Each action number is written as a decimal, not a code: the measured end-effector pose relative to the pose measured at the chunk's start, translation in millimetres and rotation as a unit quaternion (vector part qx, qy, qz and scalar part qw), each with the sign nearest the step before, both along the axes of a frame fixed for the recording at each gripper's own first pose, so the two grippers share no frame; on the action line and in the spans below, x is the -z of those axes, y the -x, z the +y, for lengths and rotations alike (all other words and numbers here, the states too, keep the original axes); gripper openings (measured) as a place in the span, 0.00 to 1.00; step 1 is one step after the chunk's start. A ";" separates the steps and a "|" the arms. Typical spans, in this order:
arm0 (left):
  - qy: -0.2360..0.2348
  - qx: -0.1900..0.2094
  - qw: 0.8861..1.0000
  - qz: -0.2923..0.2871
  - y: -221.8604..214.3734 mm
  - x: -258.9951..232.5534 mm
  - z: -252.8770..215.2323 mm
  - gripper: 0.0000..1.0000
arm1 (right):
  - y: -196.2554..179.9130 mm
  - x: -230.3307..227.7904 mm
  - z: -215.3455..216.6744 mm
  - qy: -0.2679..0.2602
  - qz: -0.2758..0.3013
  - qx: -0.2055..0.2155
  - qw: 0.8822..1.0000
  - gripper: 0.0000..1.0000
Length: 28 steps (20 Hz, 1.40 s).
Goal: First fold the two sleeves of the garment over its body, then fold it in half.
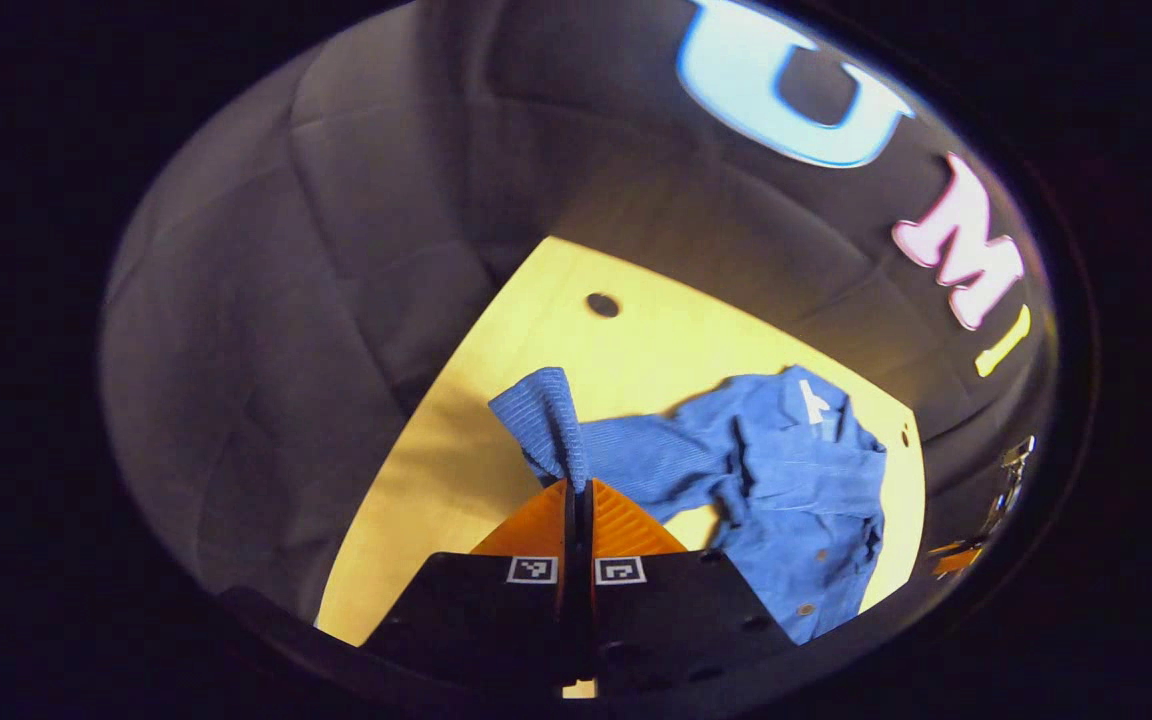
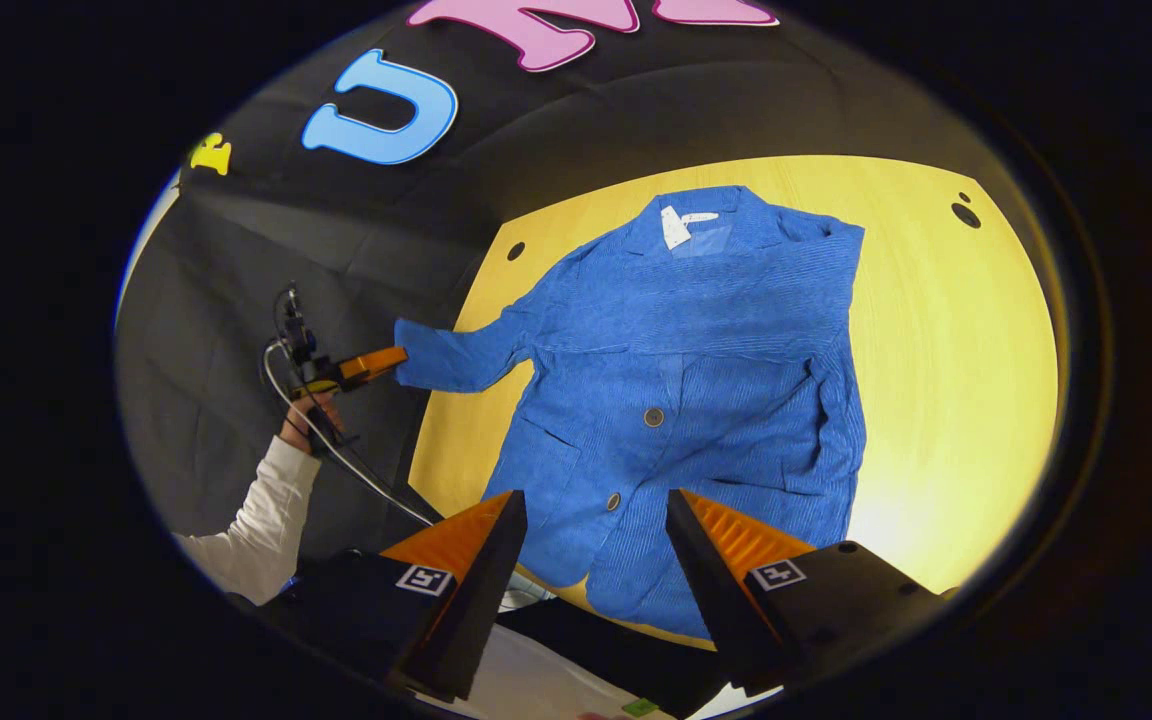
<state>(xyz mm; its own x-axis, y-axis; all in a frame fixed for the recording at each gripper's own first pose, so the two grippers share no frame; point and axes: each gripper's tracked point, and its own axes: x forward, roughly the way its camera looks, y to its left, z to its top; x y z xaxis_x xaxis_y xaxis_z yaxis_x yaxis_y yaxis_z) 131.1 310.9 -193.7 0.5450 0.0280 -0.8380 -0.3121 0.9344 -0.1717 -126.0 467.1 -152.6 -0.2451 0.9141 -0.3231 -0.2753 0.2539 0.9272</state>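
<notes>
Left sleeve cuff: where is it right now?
The cuff is pinched in the left gripper, lifted past the table's left edge; the right gripper view shows it stretched out from the jacket.

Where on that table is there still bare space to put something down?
Bare wood runs between the blue jacket and the table edge with the two holes, and a narrower strip beneath the lifted sleeve. The middle is covered by the jacket, with the left gripper at the cuff.
</notes>
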 end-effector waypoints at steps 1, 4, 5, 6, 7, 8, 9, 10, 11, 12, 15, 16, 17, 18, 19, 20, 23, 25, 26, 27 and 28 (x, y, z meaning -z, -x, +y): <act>-0.002 0.020 1.000 -0.013 -12.5 -18.8 -22.9 0.00 | 0.6 3.6 -3.8 -0.002 0.003 0.002 1.000 0.92; -0.003 0.094 0.994 -0.053 -59.2 -53.3 -110.9 0.00 | -0.3 16.5 -19.2 -0.003 0.009 0.010 1.000 0.91; 0.001 0.116 0.992 -0.057 -74.7 -58.3 -142.3 0.00 | 0.2 21.2 -26.2 -0.002 0.012 0.012 1.000 0.91; 0.015 0.137 0.989 -0.062 -90.1 -61.6 -178.6 0.00 | -0.7 26.3 -32.8 -0.001 0.017 0.016 1.000 0.91; 0.024 0.155 0.985 -0.066 -107.5 -61.3 -209.3 0.00 | -2.0 31.7 -41.6 0.001 0.021 0.019 1.000 0.91; 0.025 0.171 0.983 -0.061 -117.4 -56.0 -236.4 0.00 | -4.3 37.9 -50.1 0.003 0.026 0.024 0.999 0.91; 0.019 0.187 0.981 -0.054 -128.8 -47.6 -259.0 0.00 | -6.4 44.7 -58.0 0.007 0.029 0.029 0.999 0.91; 0.019 0.198 0.979 -0.042 -138.8 -34.6 -280.6 0.00 | -9.3 51.7 -65.3 0.010 0.033 0.034 0.999 0.92; 0.025 0.210 0.977 -0.033 -147.3 -24.4 -304.2 0.00 | -12.0 58.3 -72.4 0.013 0.037 0.040 0.998 0.92; 0.034 0.215 0.976 -0.022 -153.1 -15.1 -327.5 0.00 | -15.0 62.9 -78.8 0.016 0.040 0.045 0.998 0.91; 0.034 0.228 0.973 0.000 -173.1 14.3 -377.2 0.00 | -25.3 79.7 -99.9 0.022 0.045 0.060 0.997 0.91; 0.031 0.231 0.972 0.012 -178.5 26.8 -384.2 0.00 | -28.4 84.6 -104.2 0.022 0.046 0.063 0.997 0.91; 0.029 0.236 0.971 0.020 -184.5 37.9 -392.7 0.00 | -30.7 89.6 -108.2 0.023 0.046 0.064 0.997 0.91; 0.026 0.242 0.970 0.026 -190.6 49.8 -398.0 0.00 | -29.1 94.6 -117.1 0.025 0.047 0.063 0.997 0.91; 0.027 0.248 0.968 0.038 -192.3 67.1 -408.7 0.00 | -31.1 103.0 -119.8 0.026 0.048 0.062 0.997 0.91; 0.026 0.246 0.967 0.062 -192.2 86.2 -420.3 0.00 | -32.4 111.5 -121.2 0.029 0.051 0.061 0.996 0.91; 0.038 0.216 0.969 0.116 -189.6 124.0 -434.6 0.00 | -36.0 125.6 -131.4 0.030 0.061 0.061 0.996 0.91; 0.051 0.214 0.969 0.111 -195.2 126.4 -447.4 0.01 | -40.4 134.1 -136.8 0.032 0.065 0.066 0.995 0.91; 0.069 0.223 0.967 0.101 -198.3 127.3 -462.3 0.01 | -42.2 138.1 -137.9 0.033 0.070 0.068 0.995 0.91; 0.099 0.233 0.963 0.092 -201.1 123.2 -478.3 0.04 | -42.2 140.8 -139.1 0.033 0.076 0.070 0.994 0.91; 0.128 0.241 0.959 0.080 -202.2 112.9 -495.1 0.22 | -43.7 143.2 -139.5 0.034 0.083 0.072 0.993 0.91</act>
<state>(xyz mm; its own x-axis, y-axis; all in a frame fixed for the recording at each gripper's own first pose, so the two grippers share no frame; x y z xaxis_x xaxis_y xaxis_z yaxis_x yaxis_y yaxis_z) 333.3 -184.3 -306.7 0.3064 -0.4127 -0.8578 0.1035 0.9102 -0.4009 -82.3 327.5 -295.8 -0.1684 0.9210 -0.3513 -0.0773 0.3430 0.9362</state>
